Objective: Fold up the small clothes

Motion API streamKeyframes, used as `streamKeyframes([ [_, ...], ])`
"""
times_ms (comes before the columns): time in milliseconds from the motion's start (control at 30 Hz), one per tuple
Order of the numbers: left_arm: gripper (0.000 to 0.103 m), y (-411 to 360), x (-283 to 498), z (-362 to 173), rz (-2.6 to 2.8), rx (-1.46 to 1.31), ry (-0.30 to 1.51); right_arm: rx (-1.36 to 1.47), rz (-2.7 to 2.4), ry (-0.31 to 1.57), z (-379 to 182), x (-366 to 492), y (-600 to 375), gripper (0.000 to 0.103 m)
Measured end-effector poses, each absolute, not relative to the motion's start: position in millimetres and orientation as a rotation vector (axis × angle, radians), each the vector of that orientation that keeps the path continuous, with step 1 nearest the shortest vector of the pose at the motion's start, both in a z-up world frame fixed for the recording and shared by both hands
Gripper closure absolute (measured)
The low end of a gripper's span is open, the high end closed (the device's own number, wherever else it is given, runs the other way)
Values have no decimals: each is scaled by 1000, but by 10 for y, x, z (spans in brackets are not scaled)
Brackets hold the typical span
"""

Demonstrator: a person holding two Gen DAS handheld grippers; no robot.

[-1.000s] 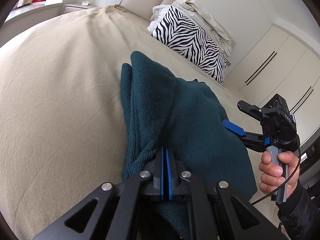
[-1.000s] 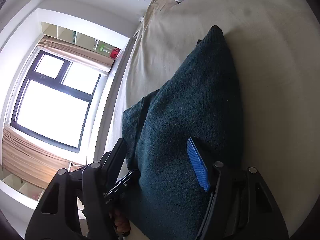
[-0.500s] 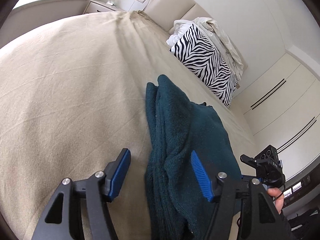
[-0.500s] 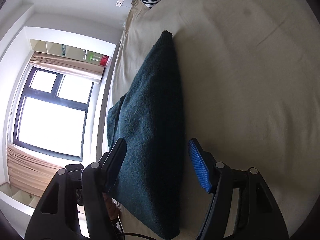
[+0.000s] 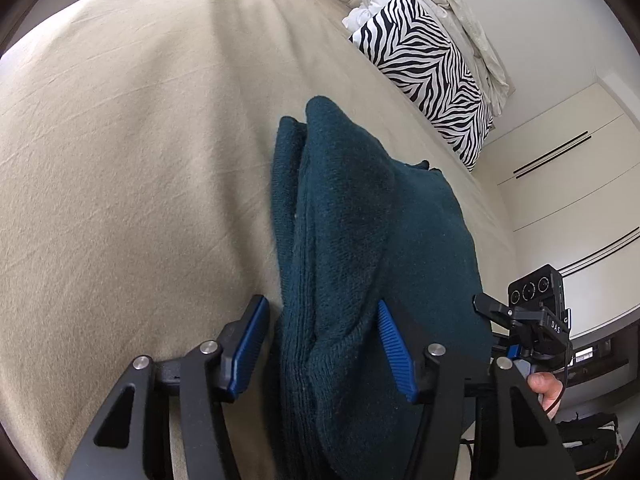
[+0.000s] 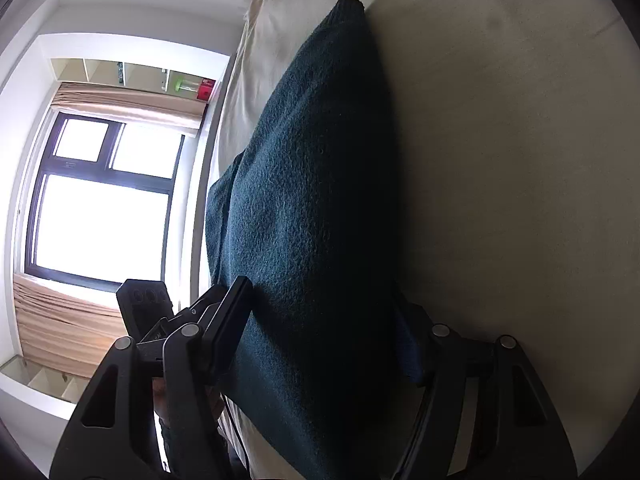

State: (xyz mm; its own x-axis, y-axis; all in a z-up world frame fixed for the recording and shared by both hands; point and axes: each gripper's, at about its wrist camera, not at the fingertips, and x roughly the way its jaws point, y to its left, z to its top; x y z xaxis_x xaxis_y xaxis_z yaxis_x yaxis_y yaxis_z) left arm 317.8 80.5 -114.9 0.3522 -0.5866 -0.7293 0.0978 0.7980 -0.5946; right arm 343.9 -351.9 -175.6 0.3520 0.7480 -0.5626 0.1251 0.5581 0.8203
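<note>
Your left claw [image 5: 322,350] is released: its two blue pads stand wide apart on both sides of the near edge of the folded dark green garment [image 5: 360,248], and they do not press it. Your right claw [image 6: 324,332] is also spread wide, with the same garment [image 6: 312,200] filling the gap between its fingers; the right finger is mostly hidden behind the cloth, so I cannot tell if it touches.

The garment lies folded in several layers on the beige bed [image 5: 120,160]. The left wrist view shows the stacked edges on its left side; the right wrist view shows only the flat upper face.

Only the left view shows the zebra pillow [image 5: 432,80] at the head of the bed, the white wardrobe doors [image 5: 568,208], and your right hand [image 5: 546,388] under the other gripper's camera block, where the letters "DAS" can be read. Only the right view shows the window [image 6: 104,200] with its beige curtain [image 6: 68,332].
</note>
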Motion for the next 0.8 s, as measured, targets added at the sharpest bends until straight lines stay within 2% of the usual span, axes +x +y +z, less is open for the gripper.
streamKeyframes([
  [67,45,754,3192,-1160,-455,-485,1142,909,466,1166,-1756,3470,-3467,44],
  [133,53,719,3216,-1157,-455,-479,1162,870,444,1165,-1726,3480,-3399,48],
  [167,63,697,3246,-1168,-468,-494,1180,852,434,1160,-1708,3465,-3382,52],
  [200,67,688,3251,-1172,-470,-504,1189,839,426,1155,-1683,3448,-3374,56],
  [300,74,629,3232,-1091,-452,-470,1189,782,420,1130,-1551,3375,-3340,63],
  [533,78,317,3086,-718,-459,-437,1148,646,451,1032,-989,3192,-3329,66],
  [667,78,-163,3038,-451,-491,-386,1108,669,450,988,-767,3088,-3708,67],
  [800,78,-723,2985,-420,-549,-368,1116,708,410,956,-660,2886,-4253,67],
])
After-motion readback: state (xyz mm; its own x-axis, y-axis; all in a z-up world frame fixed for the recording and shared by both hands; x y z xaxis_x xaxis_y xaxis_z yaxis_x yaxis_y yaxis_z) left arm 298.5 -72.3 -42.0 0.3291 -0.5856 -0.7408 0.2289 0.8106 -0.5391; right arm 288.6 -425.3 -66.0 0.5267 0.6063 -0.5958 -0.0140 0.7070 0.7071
